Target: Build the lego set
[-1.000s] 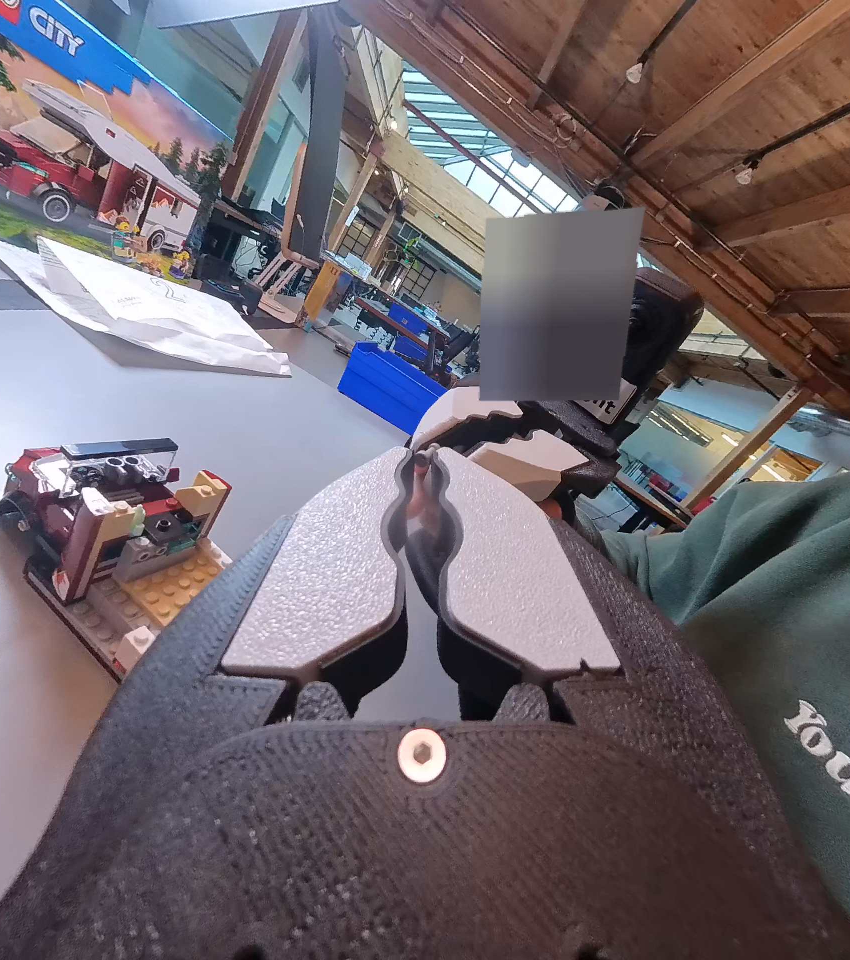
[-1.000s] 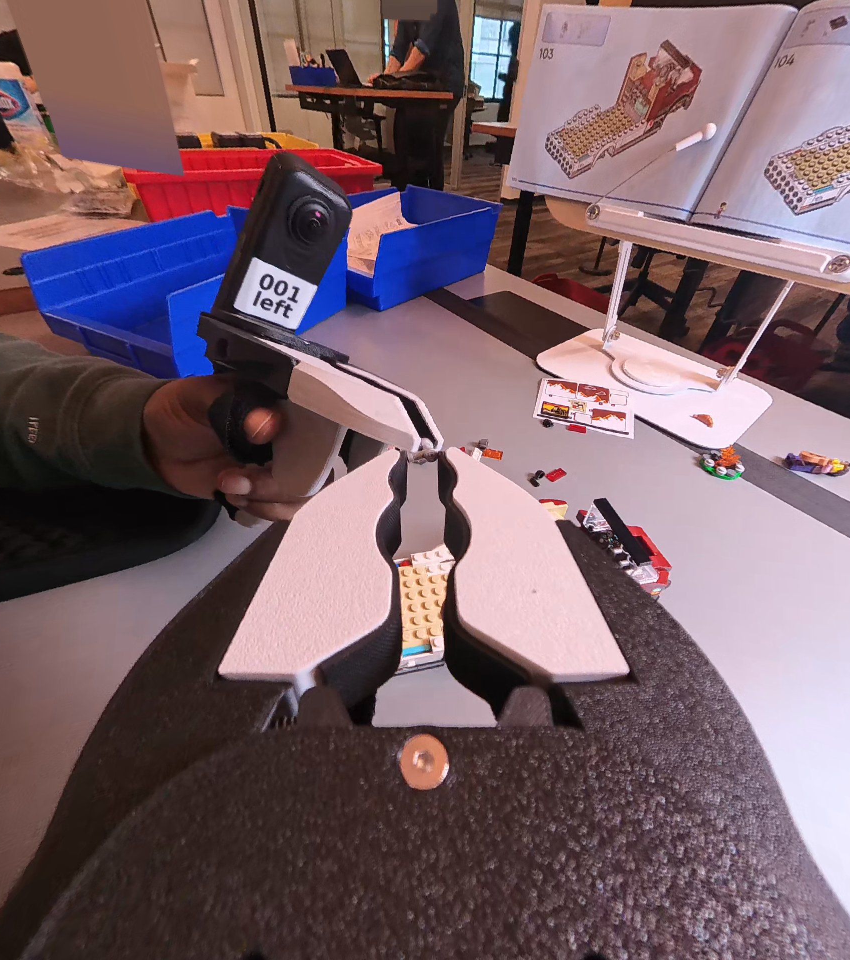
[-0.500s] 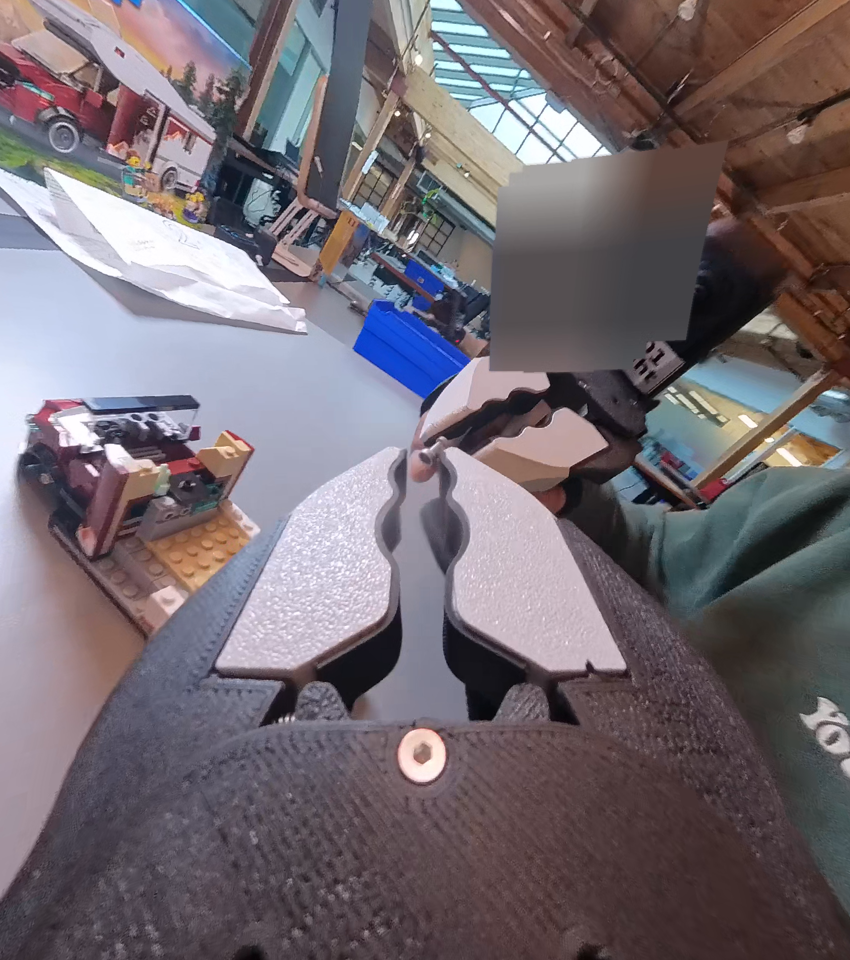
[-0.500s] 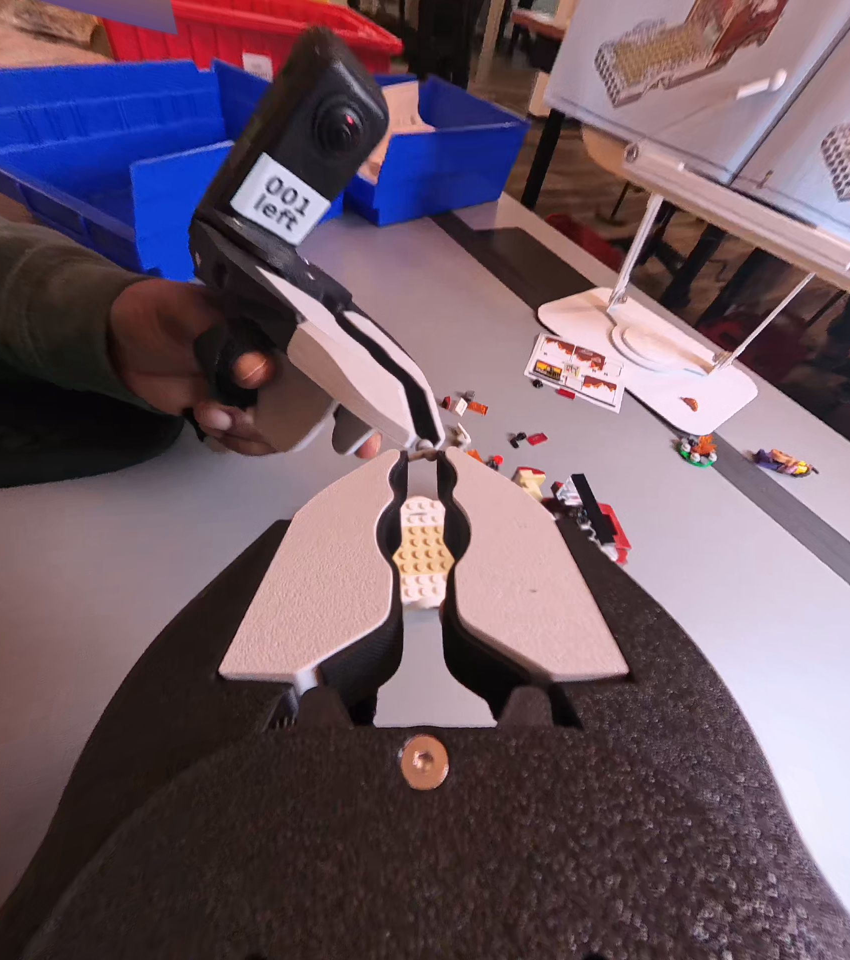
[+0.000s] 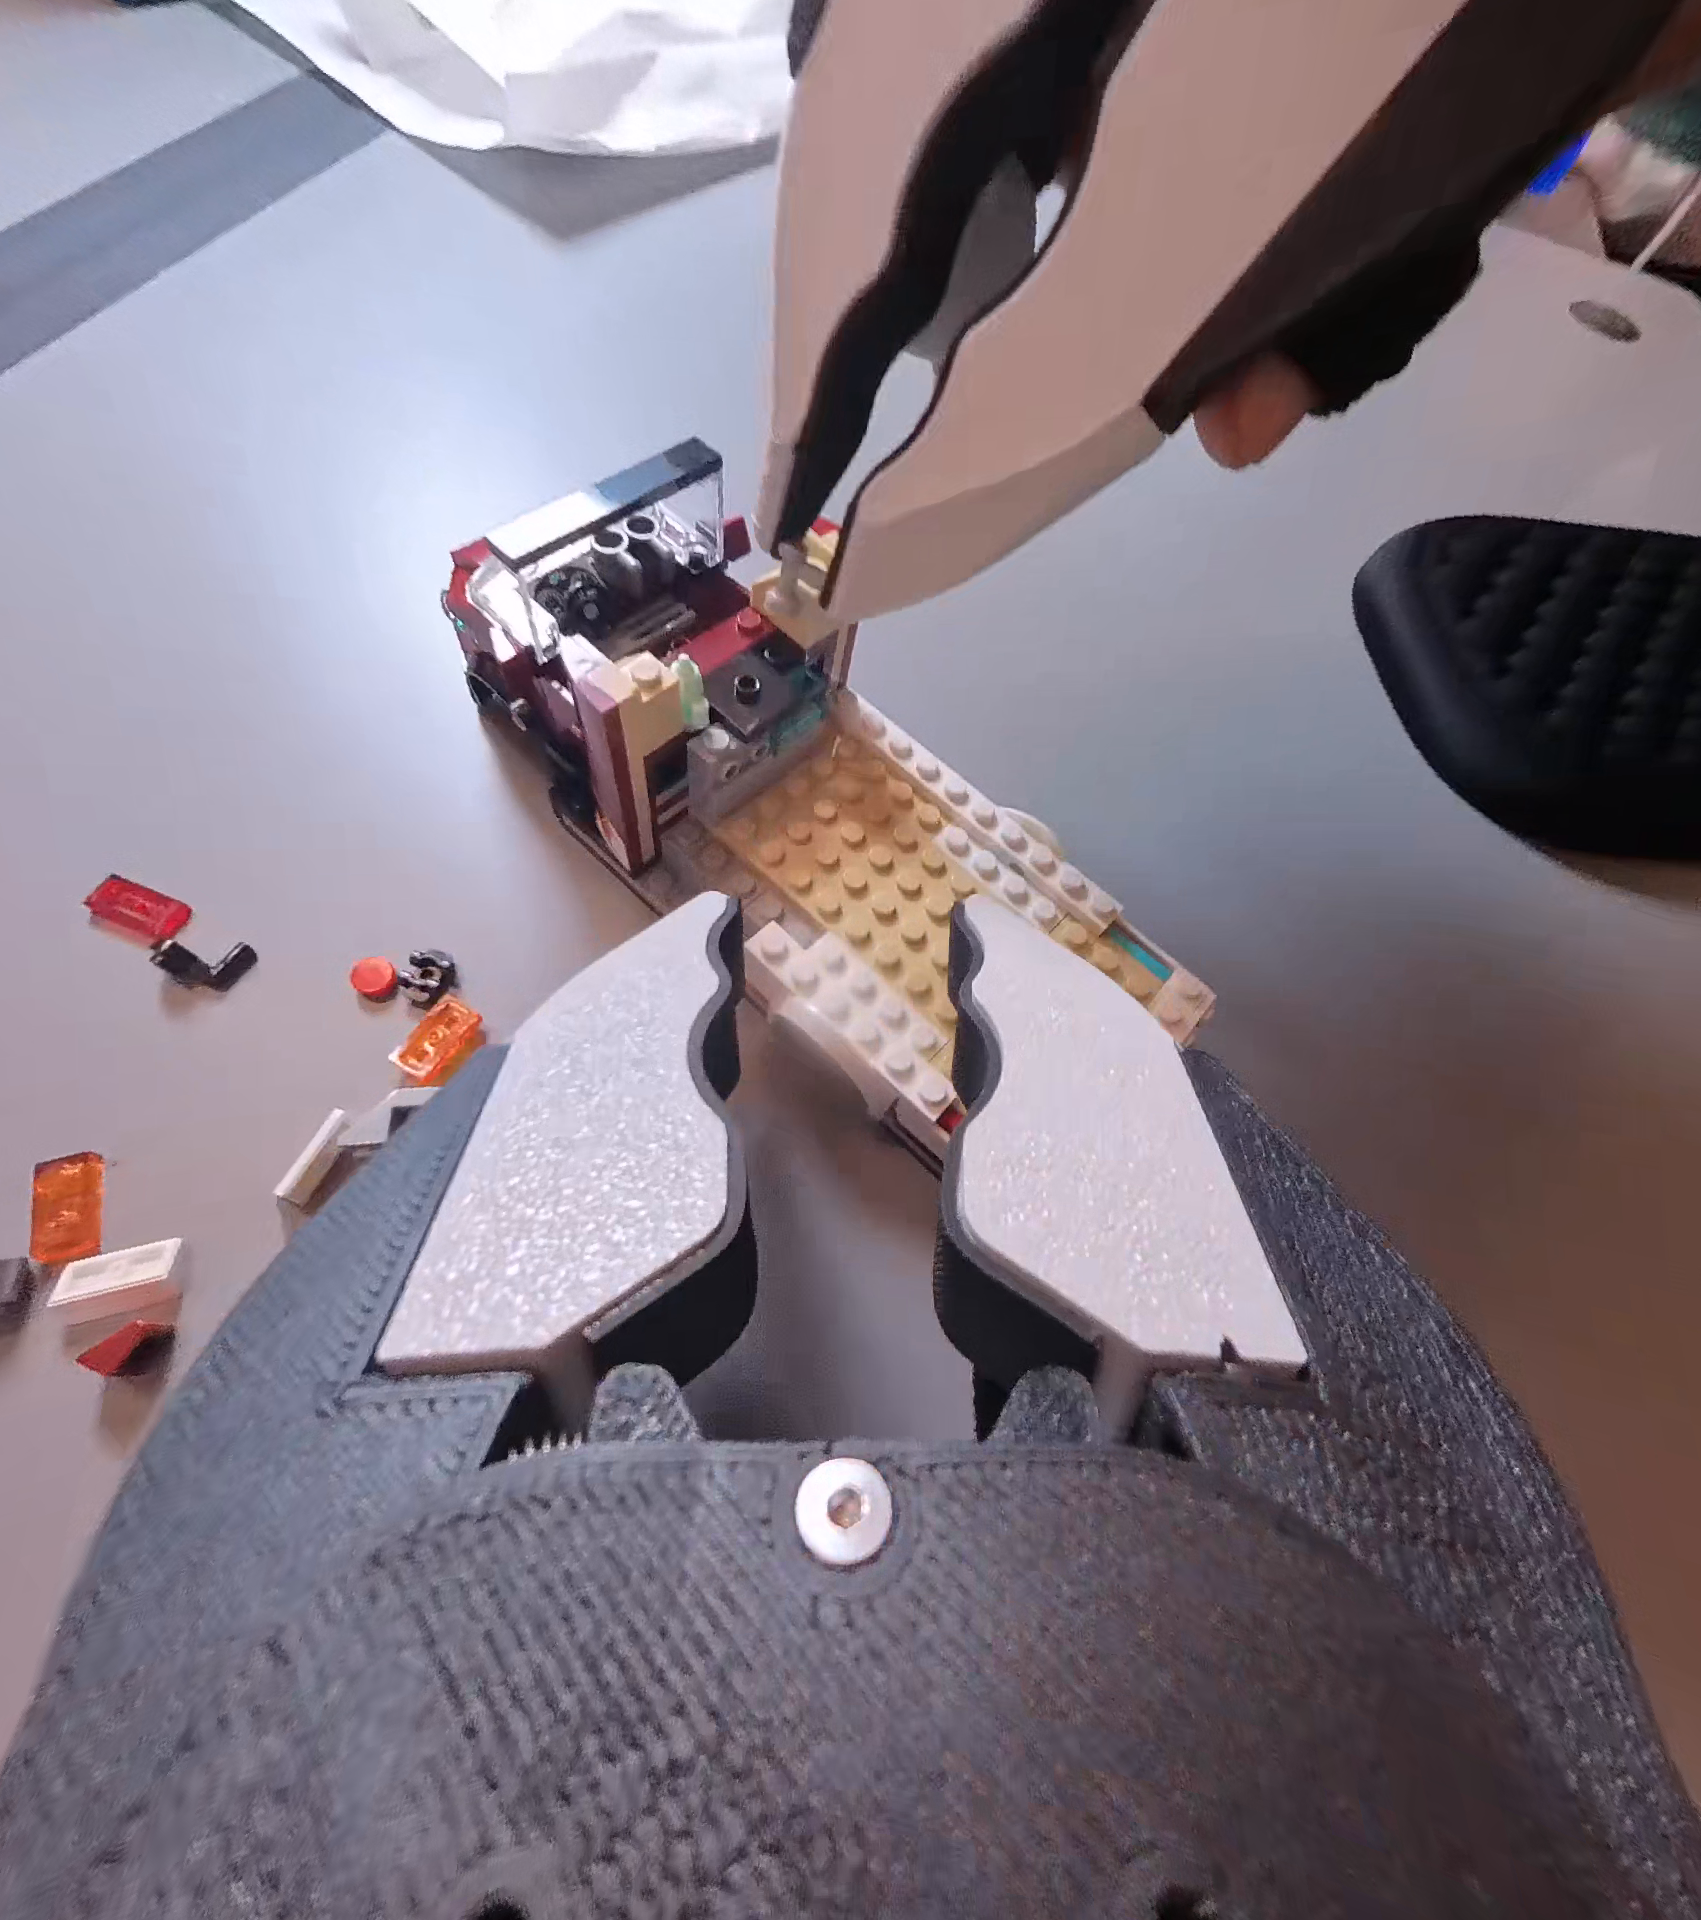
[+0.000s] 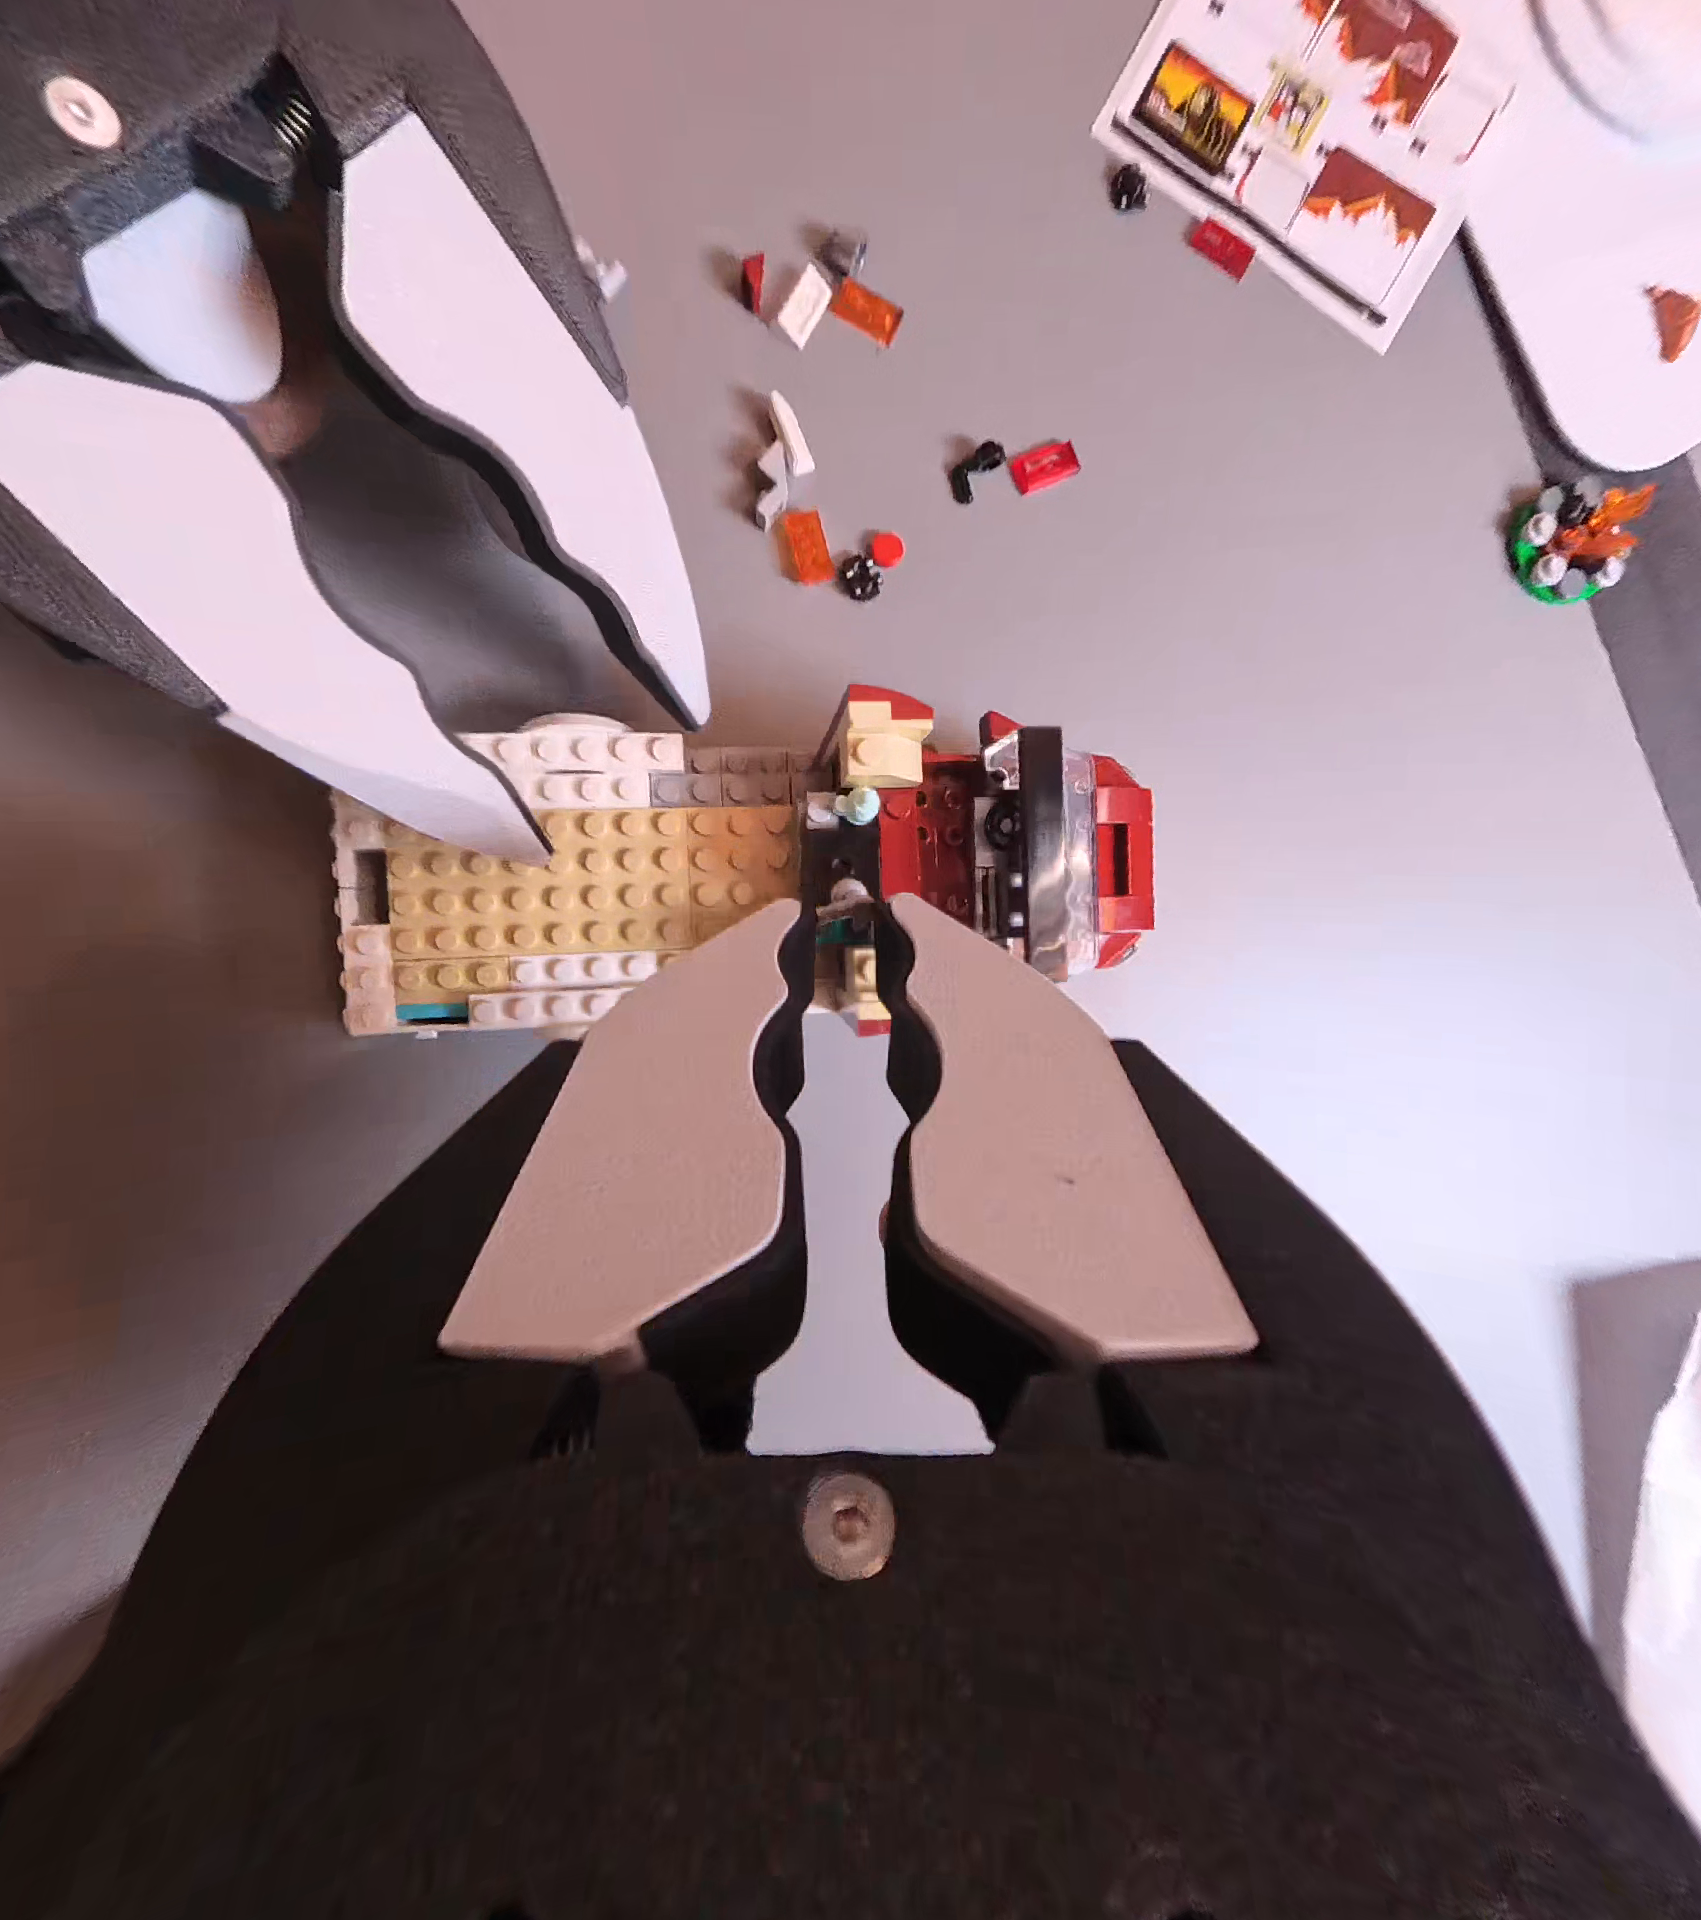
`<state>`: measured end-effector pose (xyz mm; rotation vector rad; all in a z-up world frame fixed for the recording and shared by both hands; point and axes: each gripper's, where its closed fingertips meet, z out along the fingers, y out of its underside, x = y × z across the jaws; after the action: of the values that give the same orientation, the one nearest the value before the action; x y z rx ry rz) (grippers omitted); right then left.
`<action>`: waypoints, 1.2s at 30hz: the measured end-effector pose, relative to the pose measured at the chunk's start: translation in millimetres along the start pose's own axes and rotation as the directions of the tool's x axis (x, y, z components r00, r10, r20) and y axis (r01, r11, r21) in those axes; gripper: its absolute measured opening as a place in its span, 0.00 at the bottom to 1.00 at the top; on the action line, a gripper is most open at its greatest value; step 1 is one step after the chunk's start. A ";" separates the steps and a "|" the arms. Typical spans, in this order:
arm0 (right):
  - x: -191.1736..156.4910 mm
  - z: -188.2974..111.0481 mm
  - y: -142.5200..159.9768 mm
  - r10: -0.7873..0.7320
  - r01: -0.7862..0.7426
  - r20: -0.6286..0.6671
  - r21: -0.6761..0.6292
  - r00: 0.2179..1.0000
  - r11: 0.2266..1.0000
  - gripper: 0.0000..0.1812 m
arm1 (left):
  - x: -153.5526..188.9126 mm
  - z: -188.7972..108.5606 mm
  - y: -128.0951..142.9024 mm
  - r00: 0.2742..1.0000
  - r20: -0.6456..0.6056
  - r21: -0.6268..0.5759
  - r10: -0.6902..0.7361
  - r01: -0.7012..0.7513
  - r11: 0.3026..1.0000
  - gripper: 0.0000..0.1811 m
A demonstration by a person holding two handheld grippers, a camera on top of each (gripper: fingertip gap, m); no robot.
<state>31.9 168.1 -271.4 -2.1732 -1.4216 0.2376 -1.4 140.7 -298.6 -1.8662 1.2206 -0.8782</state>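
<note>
Truck lies lengthwise, cab rightward; right hand-held gripper pinches grey peg, left hand-held gripper spread.

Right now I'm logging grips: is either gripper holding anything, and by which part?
The right gripper pinches a small grey pin-like piece by its upper end, over the truck model. The left gripper is open, holding nothing.

Dark red cab with clear windscreen on a tan studded floor edged in white bricks; grey table crossed by a darker grey stripe at 10 o'clock; loose bits in orange, red, white and black at 9 o'clock; pale pebbled gripper fingers on woven-textured black housing; white paper at 12 o'clock.
</note>
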 end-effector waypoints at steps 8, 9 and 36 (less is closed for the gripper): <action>2.6 10.6 11.7 -0.010 0.021 0.050 -0.225 0.999 0.974 0.06 | -0.2 3.6 7.3 1.000 -0.001 -0.031 -0.001 0.001 1.000 0.21; 3.1 11.7 13.0 -0.009 0.022 0.051 -0.247 0.999 0.969 0.06 | -0.3 3.5 7.6 1.000 0.001 -0.032 0.000 0.000 0.999 0.21; 0.2 14.1 17.5 -0.058 0.081 0.070 -0.405 0.996 0.911 0.06 | 3.4 6.1 14.2 1.000 0.008 -0.056 -0.003 0.003 0.998 0.20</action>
<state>40.1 167.6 -292.4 -2.4516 -1.7006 -0.0309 -1.4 134.7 -313.2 -1.9144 1.2497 -0.8454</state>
